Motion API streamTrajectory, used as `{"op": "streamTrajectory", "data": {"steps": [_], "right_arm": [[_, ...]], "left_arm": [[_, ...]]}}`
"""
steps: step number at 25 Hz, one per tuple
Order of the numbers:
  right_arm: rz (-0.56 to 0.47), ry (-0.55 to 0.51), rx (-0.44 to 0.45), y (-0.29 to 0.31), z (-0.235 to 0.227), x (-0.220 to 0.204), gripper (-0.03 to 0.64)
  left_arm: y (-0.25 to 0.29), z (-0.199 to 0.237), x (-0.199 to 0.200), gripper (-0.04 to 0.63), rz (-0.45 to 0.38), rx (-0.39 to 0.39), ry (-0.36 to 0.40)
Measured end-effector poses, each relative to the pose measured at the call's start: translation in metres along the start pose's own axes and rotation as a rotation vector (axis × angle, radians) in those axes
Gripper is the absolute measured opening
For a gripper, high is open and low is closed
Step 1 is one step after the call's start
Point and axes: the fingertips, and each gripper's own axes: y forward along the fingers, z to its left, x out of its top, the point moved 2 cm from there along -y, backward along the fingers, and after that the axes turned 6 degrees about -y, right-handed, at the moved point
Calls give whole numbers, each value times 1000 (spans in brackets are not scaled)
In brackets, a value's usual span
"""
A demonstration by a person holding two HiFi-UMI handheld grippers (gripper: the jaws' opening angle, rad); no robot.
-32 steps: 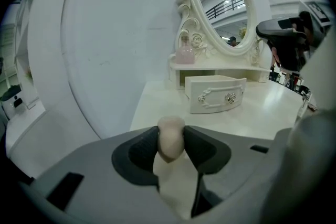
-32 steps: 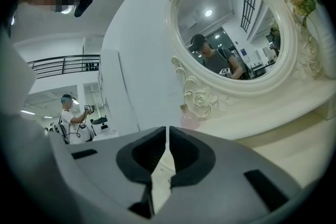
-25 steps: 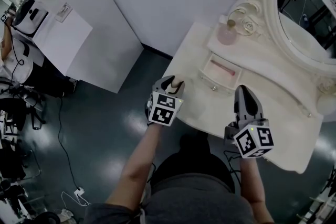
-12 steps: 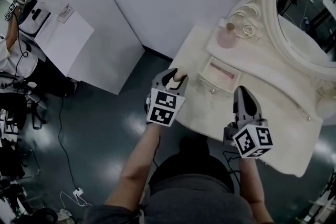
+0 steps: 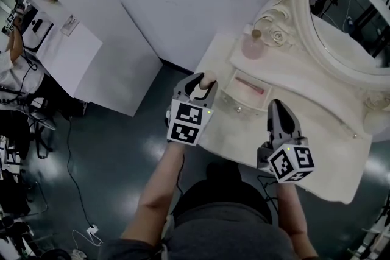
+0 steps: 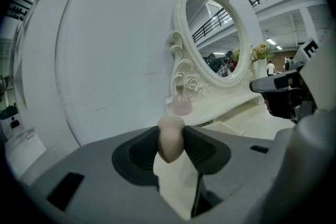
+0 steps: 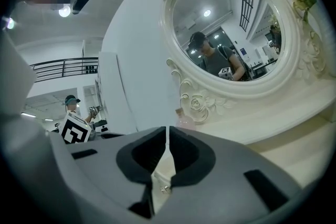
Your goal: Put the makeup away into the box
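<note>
Holding a beige egg-shaped makeup sponge (image 6: 170, 136) between its pads, your left gripper (image 5: 204, 83) hovers above the desk's (image 5: 317, 125) left edge, just beside the open drawer (image 5: 239, 100). Your right gripper (image 5: 280, 111) sits over the desk front, jaws nearly together with nothing between them.

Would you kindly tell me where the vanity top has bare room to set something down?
The widest bare patch of the tabletop lies in front of the raised shelf, right of the open drawer and around the right gripper. The shelf is bare right of the pink bottle. The corner around that bottle is crowded.
</note>
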Motion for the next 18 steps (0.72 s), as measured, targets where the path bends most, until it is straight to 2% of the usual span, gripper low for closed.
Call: {"op": "streamTrajectory", "data": {"steps": [18], "right_arm": [[-27, 2, -71, -8, -32, 10, 25]], "left_arm": [[39, -37, 22, 152, -11, -99, 57]]}}
